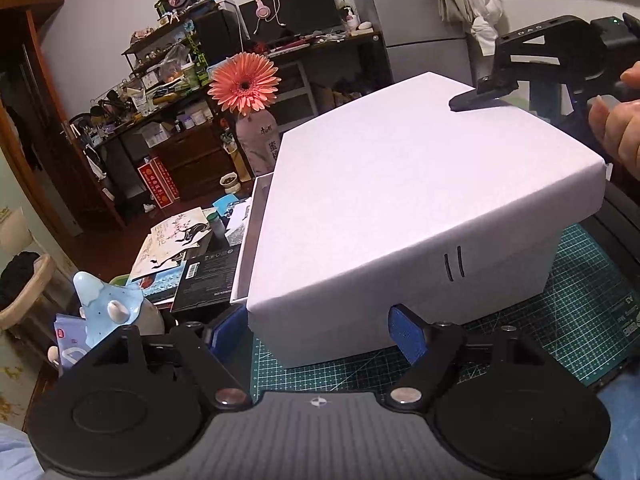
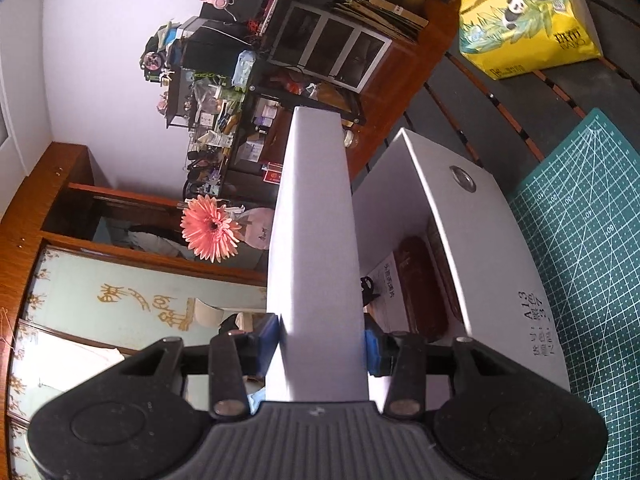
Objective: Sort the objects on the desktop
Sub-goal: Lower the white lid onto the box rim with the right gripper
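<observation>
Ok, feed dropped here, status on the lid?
Right tool clamped on lid edge. Left tool straddles box corner, grip unclear. Lid tilted over open box.

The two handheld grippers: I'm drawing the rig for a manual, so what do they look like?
Both look alike. The left gripper and right gripper each have a ribbed grey body flanked by two round black discs, black link arms with silver pivot pins, and fingers tipped with blue pads. A small round mark sits on the grey body. Pale blue fabric, perhaps a sleeve, shows at the lower edge.
</observation>
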